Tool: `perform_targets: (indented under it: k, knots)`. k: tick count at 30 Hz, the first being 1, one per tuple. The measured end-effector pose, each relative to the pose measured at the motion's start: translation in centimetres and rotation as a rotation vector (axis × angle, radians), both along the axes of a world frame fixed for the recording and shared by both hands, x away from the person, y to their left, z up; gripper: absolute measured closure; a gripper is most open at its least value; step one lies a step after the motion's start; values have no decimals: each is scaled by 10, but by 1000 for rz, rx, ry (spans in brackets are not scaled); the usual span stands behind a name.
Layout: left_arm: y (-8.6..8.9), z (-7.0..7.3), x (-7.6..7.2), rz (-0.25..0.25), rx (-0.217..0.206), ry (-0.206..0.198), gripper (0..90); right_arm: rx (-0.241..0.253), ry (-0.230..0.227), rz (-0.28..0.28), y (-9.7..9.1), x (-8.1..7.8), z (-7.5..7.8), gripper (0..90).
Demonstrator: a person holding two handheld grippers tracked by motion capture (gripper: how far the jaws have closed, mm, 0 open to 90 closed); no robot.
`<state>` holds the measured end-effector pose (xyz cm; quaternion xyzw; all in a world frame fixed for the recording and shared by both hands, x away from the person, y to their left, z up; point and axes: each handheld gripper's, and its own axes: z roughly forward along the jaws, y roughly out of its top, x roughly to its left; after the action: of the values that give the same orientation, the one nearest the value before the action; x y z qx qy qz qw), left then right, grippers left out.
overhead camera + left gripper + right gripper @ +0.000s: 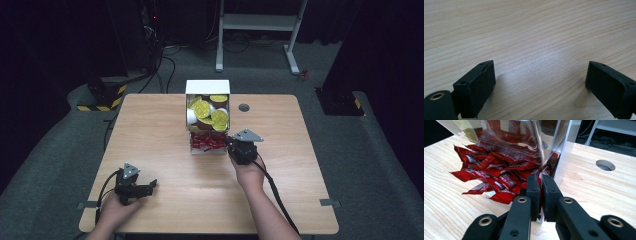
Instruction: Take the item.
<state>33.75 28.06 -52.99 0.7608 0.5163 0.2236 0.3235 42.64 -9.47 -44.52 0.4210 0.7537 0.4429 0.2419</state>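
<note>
A white dispenser box (pixel 207 86) stands at the middle back of the wooden table. Its upper part holds several yellow-lidded cups (pixel 210 112), and red sachets (pixel 206 142) spill from its low front opening. In the right gripper view the red sachets (pixel 499 167) lie heaped under a clear plastic wall (pixel 524 137). My right gripper (pixel 231 142) (pixel 541 176) sits at the right end of that opening, shut on the edge of a red sachet, a thin red strip showing between its pads. My left gripper (pixel 152 184) (pixel 540 67) rests low over bare wood at the front left, open with nothing between its jaws.
A round cable hole (pixel 244 107) (pixel 605 165) lies in the tabletop just right of the box. A white desk frame (pixel 260 22) stands on the floor behind the table. Bare wood spreads to the left and right of the box and along the front.
</note>
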Motion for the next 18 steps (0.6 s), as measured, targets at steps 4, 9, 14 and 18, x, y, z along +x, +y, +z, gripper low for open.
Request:
perform_targets:
  k: [4, 9, 14, 18]
  knots:
    - [0, 0, 0, 0, 0, 0, 96, -3, -6, 4, -1, -3, 1, 855]
    - [0, 0, 0, 0, 0, 0, 96, -4, -15, 14, -3, -8, 3, 856]
    - [0, 0, 0, 0, 0, 0, 96, 8, -23, 18, -5, -12, 5, 861]
    - [0, 0, 0, 0, 0, 0, 95, 11, -29, 18, -7, -14, 6, 866]
